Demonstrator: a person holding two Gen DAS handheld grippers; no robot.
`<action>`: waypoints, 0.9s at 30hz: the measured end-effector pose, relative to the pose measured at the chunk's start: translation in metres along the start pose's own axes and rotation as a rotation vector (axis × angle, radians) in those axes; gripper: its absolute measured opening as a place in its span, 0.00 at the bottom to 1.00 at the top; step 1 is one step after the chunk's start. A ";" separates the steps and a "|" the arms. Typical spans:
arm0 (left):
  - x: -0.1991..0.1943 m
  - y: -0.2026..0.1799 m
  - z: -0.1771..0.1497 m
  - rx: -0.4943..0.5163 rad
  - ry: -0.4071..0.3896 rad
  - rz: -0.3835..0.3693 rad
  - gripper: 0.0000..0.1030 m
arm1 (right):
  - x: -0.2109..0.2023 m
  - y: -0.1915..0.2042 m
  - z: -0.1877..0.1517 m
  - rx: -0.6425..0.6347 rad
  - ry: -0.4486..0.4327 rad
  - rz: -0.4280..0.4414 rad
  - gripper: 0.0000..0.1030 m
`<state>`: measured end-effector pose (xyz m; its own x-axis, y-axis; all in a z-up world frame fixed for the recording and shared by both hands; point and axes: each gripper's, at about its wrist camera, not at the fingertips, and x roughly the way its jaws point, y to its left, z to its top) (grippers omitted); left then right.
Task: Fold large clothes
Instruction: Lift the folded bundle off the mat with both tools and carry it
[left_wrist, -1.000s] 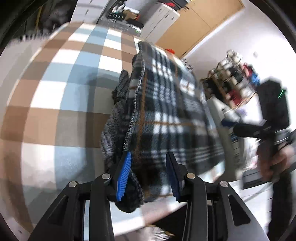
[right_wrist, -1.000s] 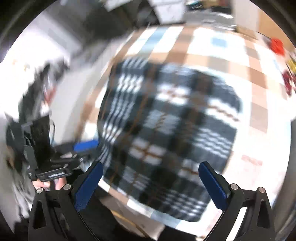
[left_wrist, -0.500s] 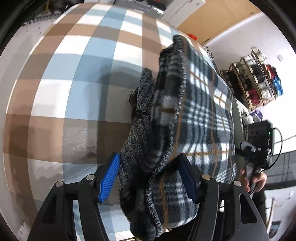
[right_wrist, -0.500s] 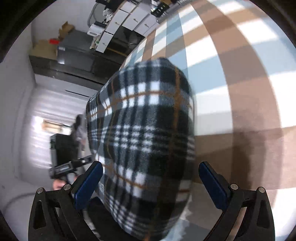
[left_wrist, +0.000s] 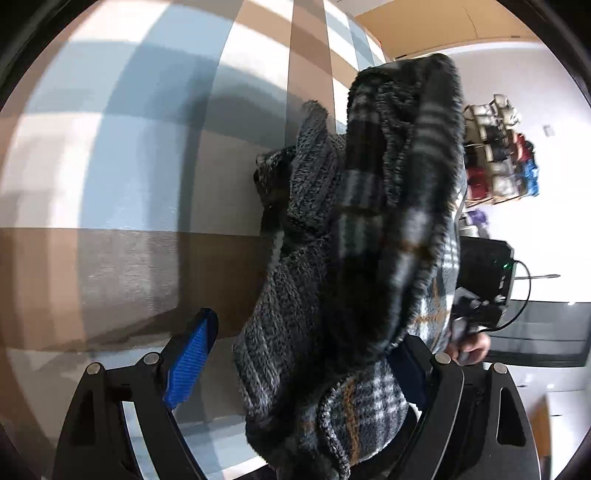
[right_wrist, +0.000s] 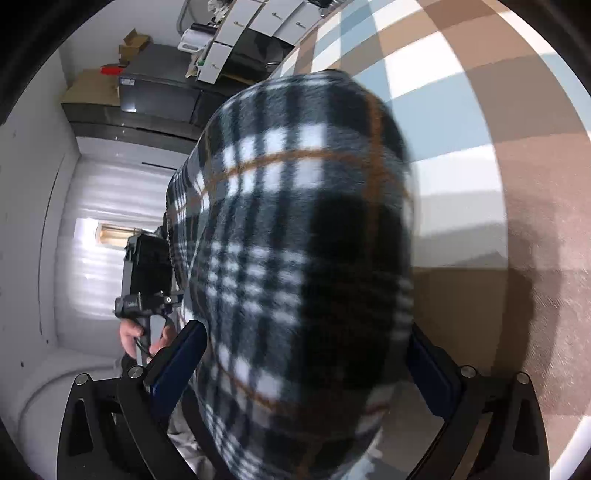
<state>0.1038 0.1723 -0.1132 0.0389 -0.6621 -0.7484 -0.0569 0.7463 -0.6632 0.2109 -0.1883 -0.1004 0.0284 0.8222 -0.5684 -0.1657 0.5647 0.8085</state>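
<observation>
Two fleece layers show in your left wrist view: the black, white and tan plaid fleece garment (left_wrist: 373, 236) lies doubled on the brown, blue and white checked cloth surface (left_wrist: 122, 158), with its grey fuzzy underside peeking out at nine o'clock of the plaid. Your left gripper (left_wrist: 295, 365) is letting go: its jaws are opening, the blue pad at eight o'clock stands clear of the cloth, and the thick near edge sits loosely between the fingers. In the right wrist view, your right gripper (right_wrist: 303, 369) stands wide apart around the same garment's near end; neither dark blue pad visibly presses it, though the cloth hides part of the pad at four o'clock. By my reading, one fold is laid and is being released. What remains looks like tidying the ragged grey edge at nine o'clock and, if a smaller bundle is wanted, folding once more across.
</observation>
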 end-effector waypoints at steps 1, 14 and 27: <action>0.002 0.001 0.000 -0.003 -0.003 -0.008 0.82 | -0.005 0.000 -0.004 -0.030 0.005 -0.025 1.00; 0.022 -0.009 -0.003 0.105 0.035 -0.108 0.52 | -0.014 0.010 -0.021 -0.116 -0.093 -0.068 0.85; 0.007 -0.007 -0.003 0.194 -0.016 0.062 0.90 | -0.022 0.004 -0.023 -0.059 -0.078 0.027 0.88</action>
<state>0.1019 0.1623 -0.1139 0.0573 -0.6149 -0.7865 0.1332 0.7855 -0.6044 0.1873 -0.2054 -0.0884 0.0993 0.8412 -0.5315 -0.2250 0.5393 0.8115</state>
